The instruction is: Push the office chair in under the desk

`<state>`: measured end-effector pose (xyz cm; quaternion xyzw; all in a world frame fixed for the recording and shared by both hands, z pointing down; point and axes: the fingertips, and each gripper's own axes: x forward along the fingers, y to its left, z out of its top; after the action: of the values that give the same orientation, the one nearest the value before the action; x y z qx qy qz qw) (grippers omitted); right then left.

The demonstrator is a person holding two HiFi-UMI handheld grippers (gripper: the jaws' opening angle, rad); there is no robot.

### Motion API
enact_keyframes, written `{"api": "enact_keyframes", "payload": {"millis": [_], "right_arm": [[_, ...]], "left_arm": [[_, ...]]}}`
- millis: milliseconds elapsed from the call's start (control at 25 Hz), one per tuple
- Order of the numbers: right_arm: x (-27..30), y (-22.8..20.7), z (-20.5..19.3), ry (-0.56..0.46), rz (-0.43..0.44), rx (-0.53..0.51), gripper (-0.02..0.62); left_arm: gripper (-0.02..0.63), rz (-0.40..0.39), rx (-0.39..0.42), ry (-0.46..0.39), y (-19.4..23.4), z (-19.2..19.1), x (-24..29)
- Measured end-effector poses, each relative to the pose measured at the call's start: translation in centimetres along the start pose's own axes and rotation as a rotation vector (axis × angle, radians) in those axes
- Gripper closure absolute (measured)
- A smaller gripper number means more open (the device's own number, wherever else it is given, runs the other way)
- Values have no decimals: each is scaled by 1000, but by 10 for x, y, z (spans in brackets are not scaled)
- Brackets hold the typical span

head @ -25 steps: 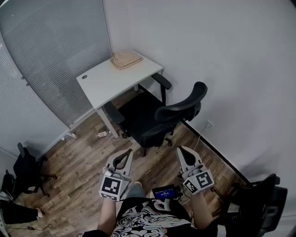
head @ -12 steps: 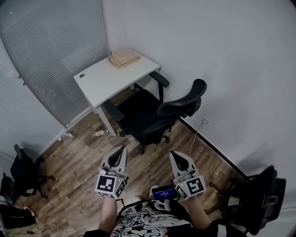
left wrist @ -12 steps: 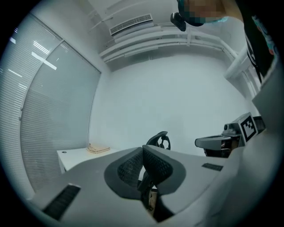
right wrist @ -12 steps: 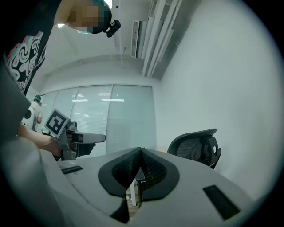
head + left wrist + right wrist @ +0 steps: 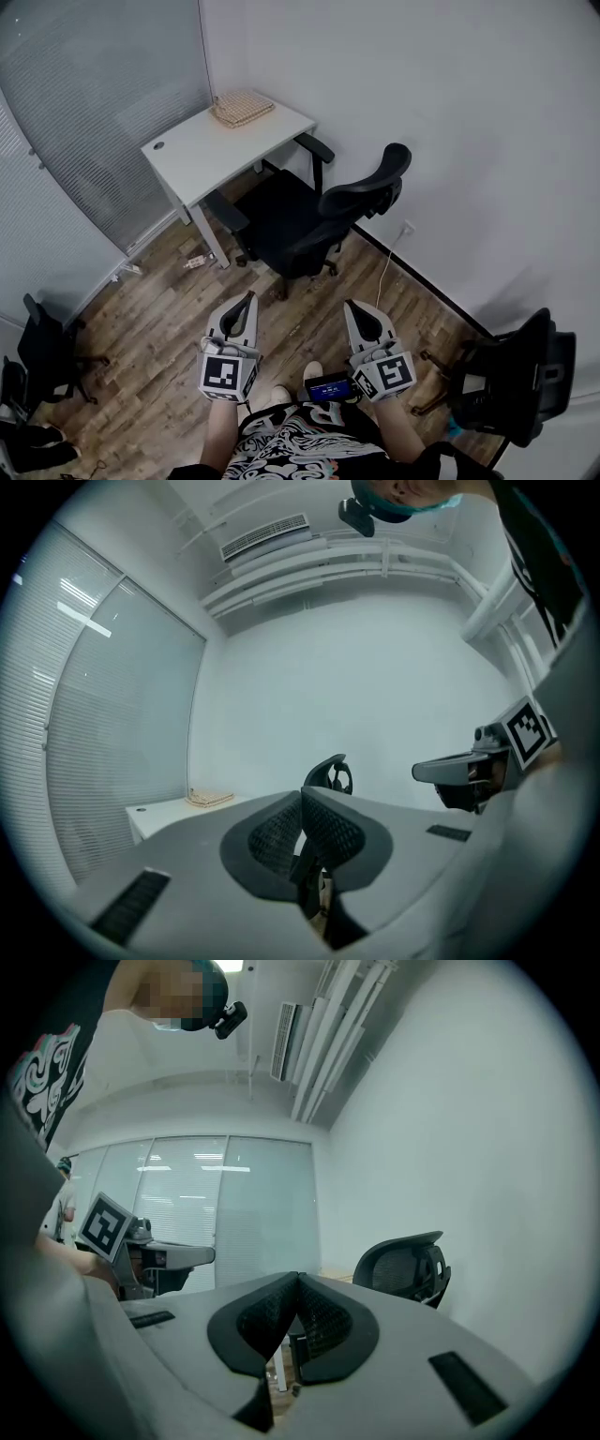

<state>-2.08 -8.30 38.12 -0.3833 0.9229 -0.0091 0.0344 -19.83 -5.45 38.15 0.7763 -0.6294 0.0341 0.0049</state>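
The black office chair (image 5: 298, 221) stands on the wood floor, its seat pulled out from the white desk (image 5: 192, 155) in the corner and its backrest (image 5: 364, 192) toward the right wall. Both grippers are held side by side short of the chair and touch nothing. My left gripper (image 5: 247, 302) is shut and empty; its pads meet in the left gripper view (image 5: 302, 803), with the backrest (image 5: 328, 772) and desk (image 5: 159, 813) beyond. My right gripper (image 5: 355, 308) is also shut and empty (image 5: 298, 1288), with the backrest (image 5: 403, 1265) ahead on the right.
A woven mat (image 5: 242, 108) lies at the desk's far corner. A cable runs from a wall socket (image 5: 406, 228) down the floor. A second black chair (image 5: 520, 384) stands at the right, another dark chair (image 5: 42, 347) at the lower left. Blinds (image 5: 84, 112) line the left wall.
Desk and chair have slid up and to the left in the head view, and more of the right-hand chair shows. Both grippers have shifted slightly left with the person. The chair stays put by the desk.
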Motion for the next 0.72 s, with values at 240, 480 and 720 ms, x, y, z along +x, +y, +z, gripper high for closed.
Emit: {"api": "enact_keyframes", "payload": {"millis": [240,480,720], "right_arm": [[-18,29,-9,48,-16,-48,560],[-35,33,-6,33,-45,-38,560],[-41,33,-6,30,-40,-26,561]], "left_arm": [[578,-28,-20,5,-4,-6,-26],[578,-33,0,24,-17,-11,-37],[578,-18,10,4,-20,-2,-43]]}}
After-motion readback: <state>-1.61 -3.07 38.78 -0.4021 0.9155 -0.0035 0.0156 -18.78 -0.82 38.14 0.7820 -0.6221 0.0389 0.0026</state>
